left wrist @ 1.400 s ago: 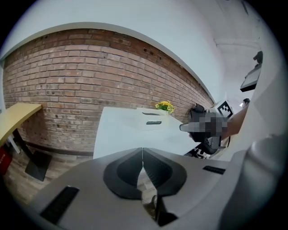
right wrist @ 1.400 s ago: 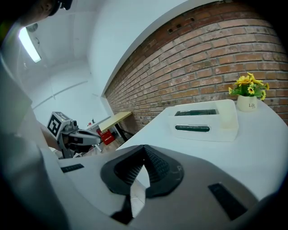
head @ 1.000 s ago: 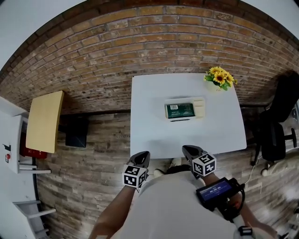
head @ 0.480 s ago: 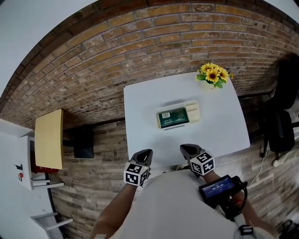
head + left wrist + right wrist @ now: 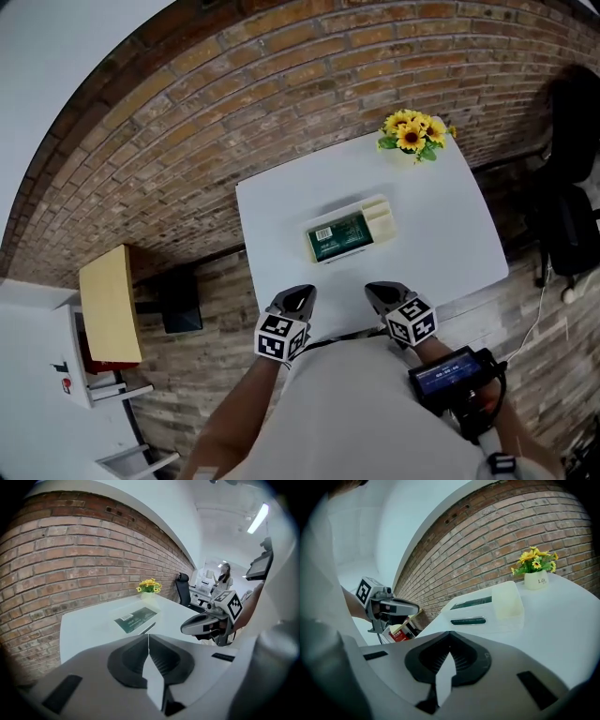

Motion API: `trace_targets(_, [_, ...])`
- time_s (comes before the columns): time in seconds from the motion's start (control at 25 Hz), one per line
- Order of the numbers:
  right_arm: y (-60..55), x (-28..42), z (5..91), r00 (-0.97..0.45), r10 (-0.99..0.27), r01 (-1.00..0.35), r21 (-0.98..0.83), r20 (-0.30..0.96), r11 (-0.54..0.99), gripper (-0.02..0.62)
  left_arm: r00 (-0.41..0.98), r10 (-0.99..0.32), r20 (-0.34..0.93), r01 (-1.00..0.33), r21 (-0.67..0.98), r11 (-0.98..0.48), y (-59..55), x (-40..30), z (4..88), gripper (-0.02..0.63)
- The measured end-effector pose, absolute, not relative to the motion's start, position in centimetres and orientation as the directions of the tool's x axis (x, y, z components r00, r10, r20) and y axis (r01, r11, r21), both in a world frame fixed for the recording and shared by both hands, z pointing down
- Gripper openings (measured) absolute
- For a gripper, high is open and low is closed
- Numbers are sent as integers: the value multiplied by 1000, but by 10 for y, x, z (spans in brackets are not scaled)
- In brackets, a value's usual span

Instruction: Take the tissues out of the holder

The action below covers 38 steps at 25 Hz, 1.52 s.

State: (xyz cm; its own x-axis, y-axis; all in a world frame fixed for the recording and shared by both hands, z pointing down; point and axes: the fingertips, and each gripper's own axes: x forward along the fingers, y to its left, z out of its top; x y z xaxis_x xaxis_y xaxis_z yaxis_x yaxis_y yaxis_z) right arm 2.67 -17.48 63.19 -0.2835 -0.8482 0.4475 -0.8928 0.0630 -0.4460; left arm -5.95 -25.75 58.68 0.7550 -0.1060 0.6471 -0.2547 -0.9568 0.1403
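A dark green tissue pack (image 5: 337, 236) lies flat in a cream holder (image 5: 382, 217) in the middle of the white table (image 5: 441, 234). Both grippers hang side by side at the table's near edge, well short of the holder. My left gripper (image 5: 298, 298) is shut with nothing between its jaws. My right gripper (image 5: 382, 293) is likewise shut and empty. The left gripper view shows the tissue pack (image 5: 136, 617) ahead and the right gripper (image 5: 202, 623) beside me. In the right gripper view the holder (image 5: 507, 603) sits ahead with the pack (image 5: 471, 603) in its left part.
A white vase of sunflowers (image 5: 410, 134) stands at the table's far right corner. A yellow-topped side table (image 5: 111, 305) and a black box (image 5: 180, 302) sit to the left. Right of the table is a black office chair (image 5: 567, 234), and behind it a brick wall (image 5: 56, 569).
The head view has swung, so the table sits more tilted in the picture. Both grippers stay shut at the near edge, a little closer to it.
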Motion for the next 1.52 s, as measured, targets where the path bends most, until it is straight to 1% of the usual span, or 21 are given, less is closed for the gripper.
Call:
trace_targets(0.36, [-176,38,634,-146,-879,-878,-470,453,-96,6,747,23,664,-27,64,-998,-282,-15,579,12])
trace_targets(0.56, [-174,44,629,-73,-893,-870,-465,445,-161,6,716,73,694,67,36,-997,-290,1,585,12])
trace_targets(0.8, [-161,55,633,1,-892,-850,-469,452,-239,6,674,105,731,143,10,-990,-292,15,597,12])
trace_targets(1.16, [-146,49,642,36,-885,-823,-489,463,-290,6,617,121,777,225,-27,-974,-300,32,610,15])
trace_targets(1.2, [-145,49,642,38,-885,-821,-490,464,-292,6,609,126,783,238,-28,-971,-300,34,611,25])
trace_targets(1.28, [-143,48,642,40,-884,-820,-491,465,-295,6,586,144,797,266,-22,-964,-298,37,615,82])
trace_targets(1.32, [-143,48,642,40,-884,-819,-491,466,-296,6,575,150,804,279,-21,-960,-298,39,616,98])
trace_targets(1.52, [-138,47,643,43,-881,-816,-492,471,-303,6,549,140,824,314,-48,-948,-308,55,621,126])
